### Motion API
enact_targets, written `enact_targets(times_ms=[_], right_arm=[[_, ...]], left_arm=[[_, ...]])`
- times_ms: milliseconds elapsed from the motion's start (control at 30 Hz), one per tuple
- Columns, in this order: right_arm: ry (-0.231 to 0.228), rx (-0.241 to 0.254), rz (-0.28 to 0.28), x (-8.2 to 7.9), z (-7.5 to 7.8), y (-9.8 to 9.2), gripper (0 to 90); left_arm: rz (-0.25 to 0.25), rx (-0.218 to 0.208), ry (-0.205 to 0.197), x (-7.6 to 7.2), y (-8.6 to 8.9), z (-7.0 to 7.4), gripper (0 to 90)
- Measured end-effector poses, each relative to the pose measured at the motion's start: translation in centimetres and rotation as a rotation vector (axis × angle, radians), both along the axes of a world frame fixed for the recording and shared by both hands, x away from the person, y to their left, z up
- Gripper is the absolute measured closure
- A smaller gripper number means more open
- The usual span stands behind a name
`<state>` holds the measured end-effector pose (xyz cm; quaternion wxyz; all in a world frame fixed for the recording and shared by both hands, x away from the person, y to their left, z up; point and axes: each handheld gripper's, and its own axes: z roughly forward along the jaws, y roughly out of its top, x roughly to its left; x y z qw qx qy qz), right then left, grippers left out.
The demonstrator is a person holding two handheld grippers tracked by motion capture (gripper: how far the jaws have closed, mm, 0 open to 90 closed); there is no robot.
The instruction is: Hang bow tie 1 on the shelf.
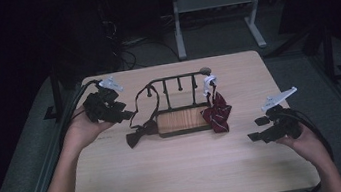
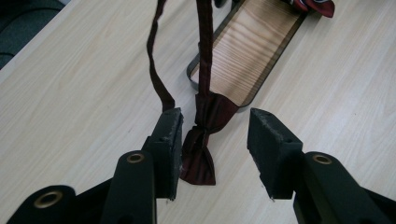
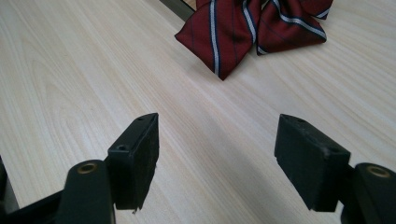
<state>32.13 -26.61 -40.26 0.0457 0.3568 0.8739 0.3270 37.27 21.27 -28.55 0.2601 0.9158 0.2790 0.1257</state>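
Note:
A black metal rack with a wooden base point(image 1: 183, 120) stands mid-table. A dark red bow tie point(image 1: 141, 132) lies at the base's left end, its strap looped up over the rack's rail. My left gripper point(image 1: 128, 116) is open just left of it. In the left gripper view the bow tie point(image 2: 201, 154) lies on the table between the jaws of that gripper point(image 2: 217, 115), close to the left pad and not pinched. A red striped bow tie point(image 1: 217, 112) hangs at the rack's right end. My right gripper point(image 1: 258, 129) is open and empty, with the striped tie point(image 3: 252, 28) ahead of it point(image 3: 217, 121).
The light wooden table point(image 1: 179, 175) has bare room in front of the rack and at the right. A white clip point(image 1: 208, 83) sits on the rack's right post. Beyond the far edge stand desk legs and cables on the floor.

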Motion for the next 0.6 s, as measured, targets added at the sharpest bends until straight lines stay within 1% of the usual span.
enact_targets(times_ms=[133,267,333,567,600], right_arm=[[0.003,0.000,-0.005,0.0,0.0,-0.1,30.2],[0.001,-0.002,-0.007,0.0,0.0,-0.3,29.9],[0.004,0.003,-0.013,0.0,0.0,-0.3,29.8],[0.006,0.003,-0.017,0.0,-0.1,-0.6,29.4],[0.006,0.001,-0.016,0.0,-0.1,-0.6,29.4]], left_arm=[[-0.008,-0.001,-0.008,-0.7,0.1,-0.4,53.8],[-0.011,-0.017,-0.013,-1.3,0.2,-0.6,52.1],[-0.012,-0.018,-0.022,-1.7,0.2,-0.9,51.2],[-0.017,-0.030,-0.019,-3.1,0.4,-2.5,49.6],[-0.020,-0.027,-0.018,-3.3,0.5,-2.7,49.3]])
